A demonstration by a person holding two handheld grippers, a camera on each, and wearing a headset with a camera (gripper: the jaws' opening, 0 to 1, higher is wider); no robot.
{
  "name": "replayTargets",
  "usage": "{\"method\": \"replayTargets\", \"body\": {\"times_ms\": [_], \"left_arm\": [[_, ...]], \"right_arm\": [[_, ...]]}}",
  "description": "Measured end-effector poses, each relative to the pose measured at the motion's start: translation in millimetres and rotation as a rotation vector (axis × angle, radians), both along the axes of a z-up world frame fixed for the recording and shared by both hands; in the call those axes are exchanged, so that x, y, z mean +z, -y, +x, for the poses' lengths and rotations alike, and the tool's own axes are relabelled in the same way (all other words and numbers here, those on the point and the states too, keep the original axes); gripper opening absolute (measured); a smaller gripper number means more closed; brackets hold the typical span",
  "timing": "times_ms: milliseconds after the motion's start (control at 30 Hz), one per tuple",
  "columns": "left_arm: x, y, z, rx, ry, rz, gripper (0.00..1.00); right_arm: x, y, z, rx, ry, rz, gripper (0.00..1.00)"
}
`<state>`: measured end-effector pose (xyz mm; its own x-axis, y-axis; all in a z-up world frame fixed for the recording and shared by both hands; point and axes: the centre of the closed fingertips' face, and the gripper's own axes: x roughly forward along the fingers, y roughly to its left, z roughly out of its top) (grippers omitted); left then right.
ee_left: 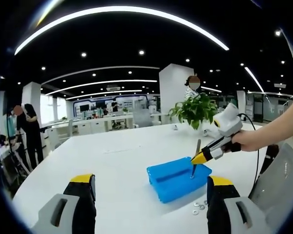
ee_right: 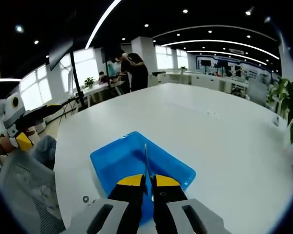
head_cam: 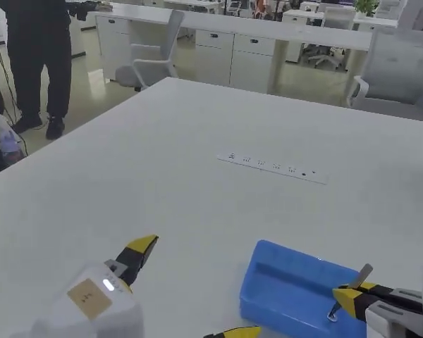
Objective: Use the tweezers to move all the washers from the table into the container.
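right gripper clamps the tweezers, tips above the blue container. washers lie lower left of the frame, just beside it. left gripper gapes wide.

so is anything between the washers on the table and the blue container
Nothing visible. The washers lie on bare table beside the blue container, with only its own wall to clear. The right gripper holds the tweezers over the container.

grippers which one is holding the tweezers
The right gripper: its jaws are shut on the tweezers, which point into the blue container. The left gripper has its jaws wide open, holding nothing.
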<state>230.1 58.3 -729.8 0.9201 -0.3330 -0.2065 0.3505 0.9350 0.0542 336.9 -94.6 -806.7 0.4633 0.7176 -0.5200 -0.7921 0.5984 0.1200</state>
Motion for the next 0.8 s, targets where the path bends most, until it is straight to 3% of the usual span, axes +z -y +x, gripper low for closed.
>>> {"method": "replayTargets", "body": {"times_ms": [300, 433, 633, 800], "left_arm": [[-1.2, -1.8, 0.2, 0.004, -0.007, -0.009, 0.96], [-2.4, -1.6, 0.2, 0.003, -0.012, -0.005, 0.96], [-3.1, -1.0, 0.1, -0.002, -0.015, -0.004, 0.96], [-3.5, 0.0, -0.3, -0.007, -0.017, -0.006, 0.95]], "right_arm": [[45.3, -7.7, -15.8, -0.01, 0.047, 0.129, 0.03], [62.0, -13.2, -26.8, 0.006, 0.043, 0.192, 0.03], [68.3, -23.5, -49.8, 0.051, 0.012, 0.237, 0.03], [62.8, -28.4, -68.3, 0.065, -0.055, 0.28, 0.03]]}}
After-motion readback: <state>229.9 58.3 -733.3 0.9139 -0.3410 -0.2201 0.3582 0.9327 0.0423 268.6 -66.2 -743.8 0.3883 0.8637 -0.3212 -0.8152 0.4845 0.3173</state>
